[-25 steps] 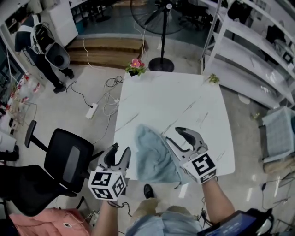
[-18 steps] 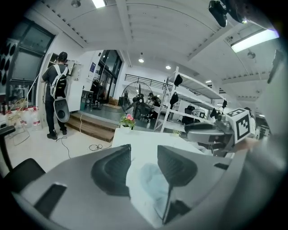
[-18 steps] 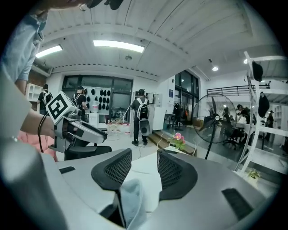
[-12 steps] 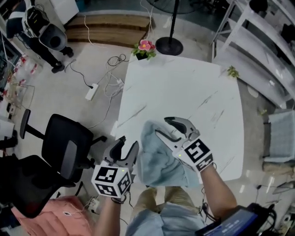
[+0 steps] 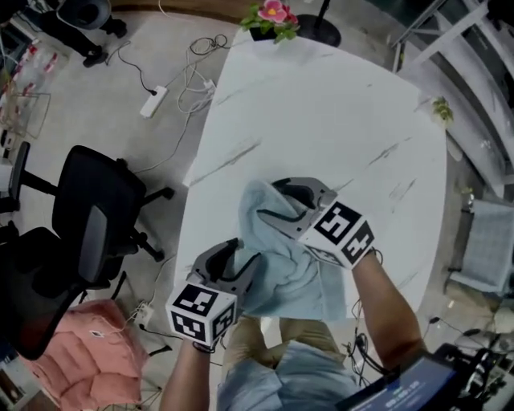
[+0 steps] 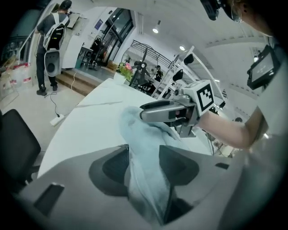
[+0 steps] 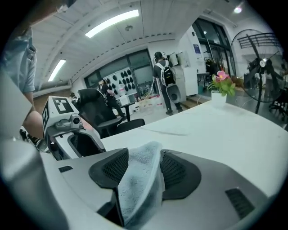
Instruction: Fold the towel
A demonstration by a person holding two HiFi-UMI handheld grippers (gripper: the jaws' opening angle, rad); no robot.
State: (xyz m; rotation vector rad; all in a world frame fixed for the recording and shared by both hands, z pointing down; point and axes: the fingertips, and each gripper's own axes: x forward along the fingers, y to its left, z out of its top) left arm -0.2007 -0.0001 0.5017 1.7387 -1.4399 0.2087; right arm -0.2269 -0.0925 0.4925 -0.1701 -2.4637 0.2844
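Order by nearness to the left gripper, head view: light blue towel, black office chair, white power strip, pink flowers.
1. Blue towel: between the left gripper's jaws, which have just been opening.
2. Office chair: floor, left.
3. Power strip: floor, upper left.
4. Flowers: table's far edge.

Left gripper point(image 5: 246, 252), right gripper point(image 5: 270, 201): grey moulded shells, curved jaws, dark ribbed pads point(image 7: 118, 167). Each carries a white marker cube point(image 5: 202, 310) with black square codes. Person wears light-blue short-sleeve shirt point(image 5: 283, 379), tan trousers point(image 5: 252, 340).
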